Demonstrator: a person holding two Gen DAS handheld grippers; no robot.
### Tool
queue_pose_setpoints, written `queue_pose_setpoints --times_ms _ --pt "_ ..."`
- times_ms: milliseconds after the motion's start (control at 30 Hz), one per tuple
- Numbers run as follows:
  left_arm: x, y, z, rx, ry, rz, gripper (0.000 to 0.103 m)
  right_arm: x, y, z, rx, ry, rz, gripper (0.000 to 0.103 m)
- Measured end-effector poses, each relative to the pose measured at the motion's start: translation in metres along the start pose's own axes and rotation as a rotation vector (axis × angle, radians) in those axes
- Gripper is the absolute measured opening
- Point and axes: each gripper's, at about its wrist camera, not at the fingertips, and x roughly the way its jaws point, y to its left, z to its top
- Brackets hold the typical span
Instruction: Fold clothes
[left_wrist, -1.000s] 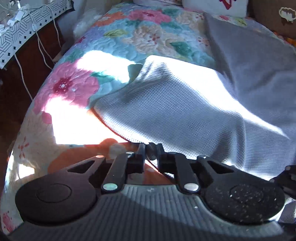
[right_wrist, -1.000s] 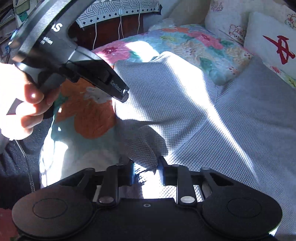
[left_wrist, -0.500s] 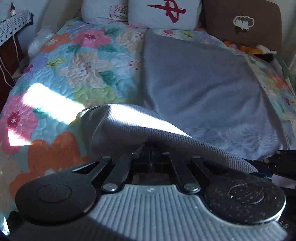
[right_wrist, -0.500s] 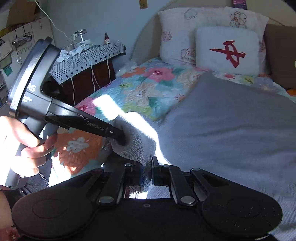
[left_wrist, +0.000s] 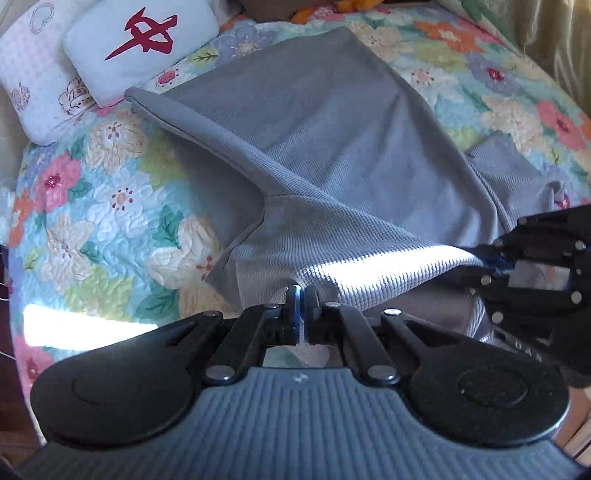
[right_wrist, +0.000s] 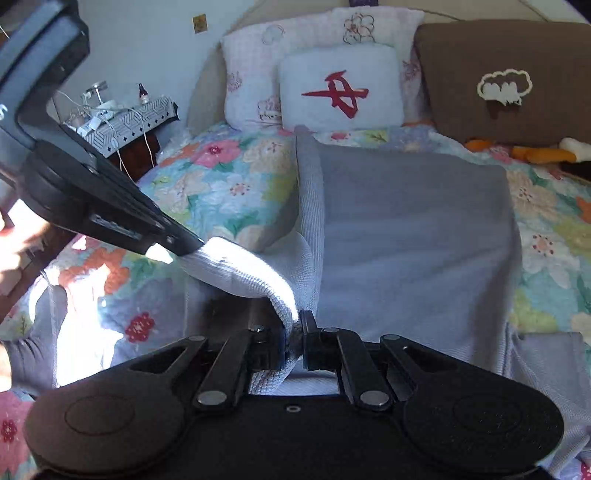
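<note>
Grey knit garment (right_wrist: 413, 236) lengthwise toward pillows (right_wrist: 340, 88)

Both grippers clamp the grey garment (right_wrist: 406, 229) above the floral quilt (right_wrist: 221, 188).
Right gripper (right_wrist: 294, 332) pinches one raised edge; left gripper (right_wrist: 192, 246) (upper left) pinches the same sunlit fold.

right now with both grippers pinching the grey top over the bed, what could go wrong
1. The left gripper and right gripper each pinch only a thin edge of the grey knit garment, so a tug could slip it free.
2. The cloth between them sags and bunches, so the fold may land creased or crooked.
3. The far end lies close to the white pillow with the red mark; dragging could catch it.
</note>
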Motion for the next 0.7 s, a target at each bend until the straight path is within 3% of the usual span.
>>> queue_pose_setpoints --times_ms 100,167,233,300,433,533,600,700 --pt "-0.007 -0.023 -0.003 0.028 -0.013 0.018 0.003 0.005 -0.016 -0.009 -0.041 0.047 -0.028 0.009" --pt "0.0 -0.033 -0.003 -0.011 -0.043 -0.015 0.004 0.009 -0.029 -0.015 -0.014 0.092 -0.016 0.009" --pt "0.018 -0.035 -0.002 -0.127 -0.058 -0.078 0.004 0.016 -0.04 -0.019 0.019 0.137 -0.009 0.009" --pt "0.047 -0.033 -0.004 -0.286 -0.02 -0.12 0.004 0.019 -0.046 -0.022 0.036 0.171 -0.014 0.01" --pt "0.073 -0.029 -0.023 -0.53 -0.019 -0.227 0.005 0.015 -0.046 -0.023 -0.025 0.19 -0.033 0.01" --pt "0.069 -0.026 -0.048 -0.674 -0.078 -0.203 0.01 0.016 -0.048 -0.024 -0.055 0.212 -0.005 0.01" --pt "0.066 -0.026 -0.063 -0.725 -0.088 -0.157 0.016 0.02 -0.054 -0.025 -0.027 0.234 0.017 0.01" --pt "0.07 -0.026 -0.076 -0.752 -0.064 -0.086 0.016 0.029 -0.06 -0.029 0.009 0.263 0.014 0.01"
